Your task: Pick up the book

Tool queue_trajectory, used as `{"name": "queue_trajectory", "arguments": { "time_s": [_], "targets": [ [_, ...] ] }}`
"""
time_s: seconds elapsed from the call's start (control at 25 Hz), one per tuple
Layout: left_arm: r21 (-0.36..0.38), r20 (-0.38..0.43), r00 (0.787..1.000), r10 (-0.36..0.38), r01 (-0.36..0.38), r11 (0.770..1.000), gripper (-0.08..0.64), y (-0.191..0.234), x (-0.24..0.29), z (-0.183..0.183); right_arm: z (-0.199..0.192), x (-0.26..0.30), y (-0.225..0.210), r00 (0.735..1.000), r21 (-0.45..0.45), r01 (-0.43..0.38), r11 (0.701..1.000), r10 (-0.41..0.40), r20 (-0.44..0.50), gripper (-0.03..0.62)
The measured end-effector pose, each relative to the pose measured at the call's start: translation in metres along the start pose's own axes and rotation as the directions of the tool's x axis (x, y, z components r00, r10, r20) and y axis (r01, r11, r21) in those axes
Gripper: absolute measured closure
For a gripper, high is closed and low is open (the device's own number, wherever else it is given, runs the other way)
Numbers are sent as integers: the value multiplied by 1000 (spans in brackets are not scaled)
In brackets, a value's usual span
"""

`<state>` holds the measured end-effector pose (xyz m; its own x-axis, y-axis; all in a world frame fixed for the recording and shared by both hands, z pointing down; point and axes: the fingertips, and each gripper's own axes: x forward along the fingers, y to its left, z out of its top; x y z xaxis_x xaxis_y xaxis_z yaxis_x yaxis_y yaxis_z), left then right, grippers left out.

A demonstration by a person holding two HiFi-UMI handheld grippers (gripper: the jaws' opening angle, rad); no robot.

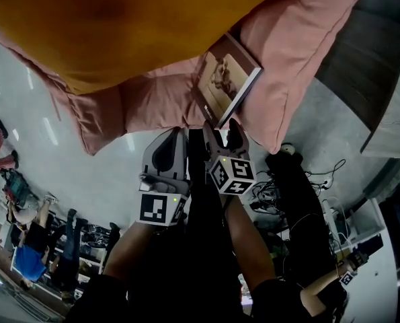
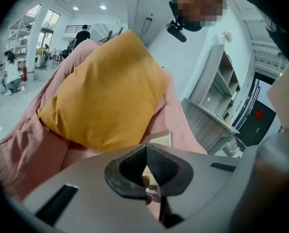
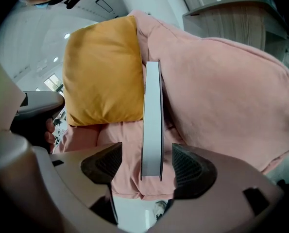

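The book rested on the pink cushion, just beside the yellow pillow. The right gripper had its jaws spread to either side of the book's near edge, neither pad touching it. The left gripper hung just beside it, jaws pressed together on nothing.

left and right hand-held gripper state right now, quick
left hand-held gripper: closed, empty
right hand-held gripper: open, book between jaws, not gripped

Book smooth paper; pink cushion matt cloth.
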<state>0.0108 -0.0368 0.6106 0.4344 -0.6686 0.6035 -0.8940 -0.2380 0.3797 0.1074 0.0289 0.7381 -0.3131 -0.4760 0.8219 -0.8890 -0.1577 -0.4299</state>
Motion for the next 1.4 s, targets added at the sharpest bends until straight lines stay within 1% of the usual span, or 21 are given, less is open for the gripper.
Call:
{"name": "queue_trajectory", "arguments": {
  "time_s": [0.2,0.32,0.44,0.56,0.64,0.68,0.76,0.84,0.96,1.16,1.4],
  "targets": [
    [-7,-14,1000,15,-15,1000,557,0,11,-4,-6,13,-6,999,39,-1,999,2,-36,295],
    [-7,-22,1000,22,-22,1000,557,4,11,-5,-2,20,-6,999,53,18,998,-15,-45,295],
    [-13,-23,999,31,-31,999,557,5,14,-4,2,26,-6,998,43,28,999,-25,-66,296],
    [-19,-2,1000,20,-20,1000,557,3,15,2,2,31,-5,995,27,28,999,-25,-96,296],
    [-20,-9,1000,22,-22,1000,557,3,15,1,4,32,-7,994,12,35,999,-34,-100,300],
    [-19,-16,1000,27,-27,999,557,3,15,0,5,32,-8,994,6,43,999,-42,-97,311],
    [-18,-24,999,34,-34,999,557,3,15,1,8,31,-12,995,3,56,998,-55,-87,392],
    [-18,-22,999,33,-33,999,557,3,15,2,9,31,-14,995,10,61,998,-60,-82,428],
    [-19,-5,1000,21,-21,1000,557,3,14,2,6,34,-15,994,12,61,998,-60,-93,430],
    [-13,-25,999,40,-40,999,557,6,12,-4,0,40,-19,990,10,60,998,-58,-128,436],
    [-5,-17,999,35,-35,999,557,-6,15,-7,7,33,-30,991,15,68,998,-66,-117,439]
  ]
}}
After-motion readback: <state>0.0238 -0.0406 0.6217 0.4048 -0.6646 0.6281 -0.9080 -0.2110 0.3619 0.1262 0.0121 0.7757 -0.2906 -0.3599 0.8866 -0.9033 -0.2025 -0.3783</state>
